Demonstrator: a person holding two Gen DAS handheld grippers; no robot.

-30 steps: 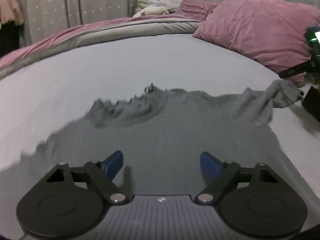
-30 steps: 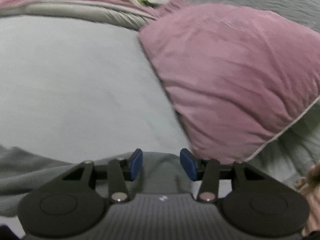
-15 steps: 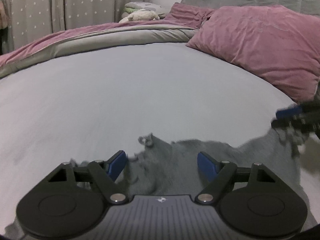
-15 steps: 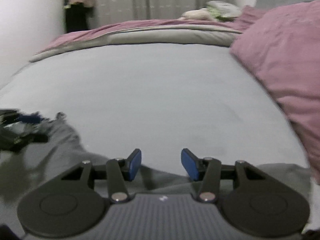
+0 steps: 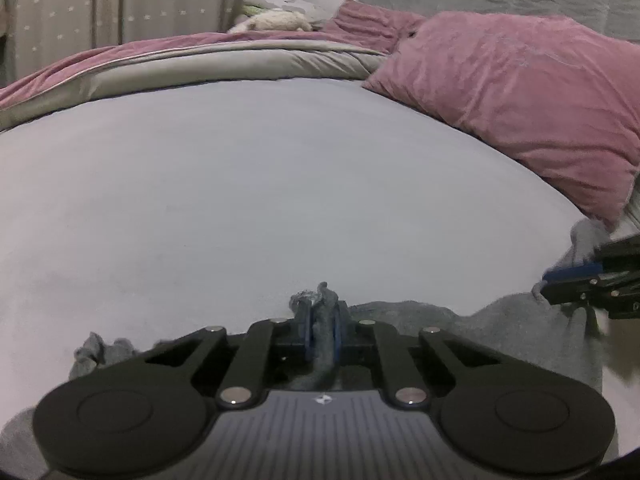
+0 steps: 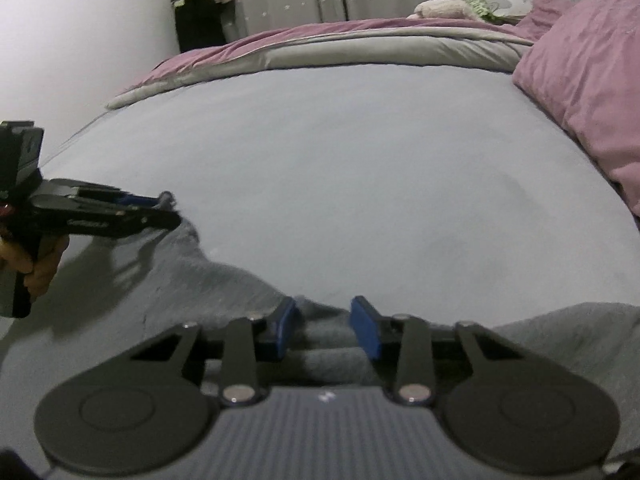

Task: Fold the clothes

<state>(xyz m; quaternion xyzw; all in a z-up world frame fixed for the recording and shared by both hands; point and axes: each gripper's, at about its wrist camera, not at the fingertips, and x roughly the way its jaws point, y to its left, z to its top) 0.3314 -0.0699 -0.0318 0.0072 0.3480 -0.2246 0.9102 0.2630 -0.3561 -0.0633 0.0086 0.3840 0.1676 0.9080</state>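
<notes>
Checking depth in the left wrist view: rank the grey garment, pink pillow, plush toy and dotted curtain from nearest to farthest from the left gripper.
1. grey garment, pinched in the left gripper.
2. pink pillow, right.
3. plush toy, far bed edge.
4. dotted curtain, behind, left.

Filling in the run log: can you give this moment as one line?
left tool: shut on grey garment | right tool: open over it | surface: bed sheet
</notes>
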